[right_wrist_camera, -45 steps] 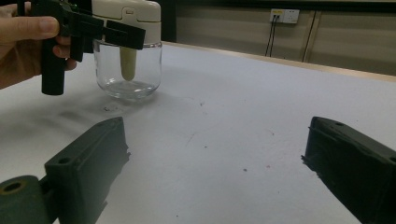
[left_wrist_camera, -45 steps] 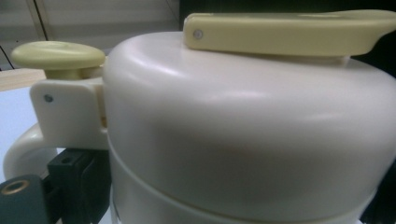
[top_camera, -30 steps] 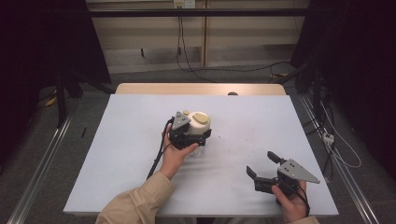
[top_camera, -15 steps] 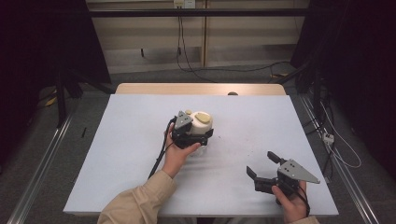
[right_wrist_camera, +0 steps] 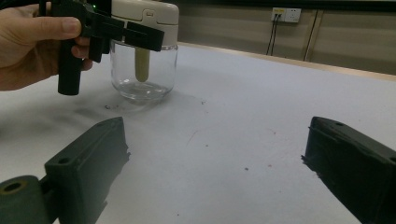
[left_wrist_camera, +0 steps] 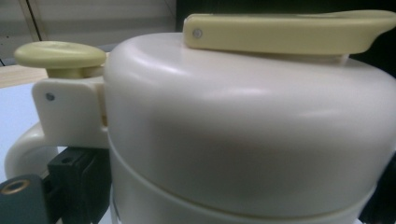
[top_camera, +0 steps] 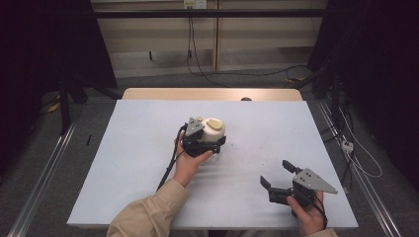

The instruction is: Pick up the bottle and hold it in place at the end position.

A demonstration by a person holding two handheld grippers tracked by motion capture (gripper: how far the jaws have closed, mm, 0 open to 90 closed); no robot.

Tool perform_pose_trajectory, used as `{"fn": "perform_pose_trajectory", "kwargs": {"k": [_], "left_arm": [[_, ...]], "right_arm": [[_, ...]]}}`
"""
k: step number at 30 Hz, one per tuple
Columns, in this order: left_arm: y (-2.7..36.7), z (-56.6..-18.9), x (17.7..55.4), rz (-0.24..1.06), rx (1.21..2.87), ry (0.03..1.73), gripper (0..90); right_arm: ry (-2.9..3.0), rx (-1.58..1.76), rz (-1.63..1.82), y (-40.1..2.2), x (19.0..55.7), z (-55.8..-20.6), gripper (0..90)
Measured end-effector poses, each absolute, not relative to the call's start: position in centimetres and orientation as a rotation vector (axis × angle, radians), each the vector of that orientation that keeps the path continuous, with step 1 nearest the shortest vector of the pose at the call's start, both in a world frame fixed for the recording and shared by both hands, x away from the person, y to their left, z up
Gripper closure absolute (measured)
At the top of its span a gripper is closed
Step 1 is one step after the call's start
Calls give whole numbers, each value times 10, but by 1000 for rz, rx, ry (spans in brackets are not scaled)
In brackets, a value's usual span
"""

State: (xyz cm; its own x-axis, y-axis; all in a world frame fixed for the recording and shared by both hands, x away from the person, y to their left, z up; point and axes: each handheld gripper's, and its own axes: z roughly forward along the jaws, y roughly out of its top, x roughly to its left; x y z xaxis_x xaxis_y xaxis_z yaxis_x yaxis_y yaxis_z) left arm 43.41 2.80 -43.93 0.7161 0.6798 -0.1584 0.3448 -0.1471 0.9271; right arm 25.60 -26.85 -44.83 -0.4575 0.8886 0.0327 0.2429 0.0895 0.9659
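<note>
A dim workroom around a pale table

The table (top_camera: 123,163) has a light grey-blue top, lightly speckled with dark marks, and a strip of bare wood (top_camera: 148,94) shows along its far edge. Behind it stands a beige panelled wall (top_camera: 158,34) with a white socket plate (top_camera: 194,4) near the top, from which black cables (top_camera: 189,49) hang down and trail across the grey floor (top_camera: 44,128). Black curtains (top_camera: 29,59) darken both sides of the room. Metal rails (top_camera: 39,187) run along the floor on either side of the table. A white power strip (top_camera: 347,145) lies on the floor at the right.
</note>
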Motion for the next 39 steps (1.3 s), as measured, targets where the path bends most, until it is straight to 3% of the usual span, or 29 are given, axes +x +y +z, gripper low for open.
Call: {"fn": "perform_pose_trajectory", "kwargs": {"k": [39], "left_arm": [[13, -433, 438, 353, 1757, 795, 61]], "right_arm": [[1780, 1111, 1402, -269, 256, -448, 51]]}}
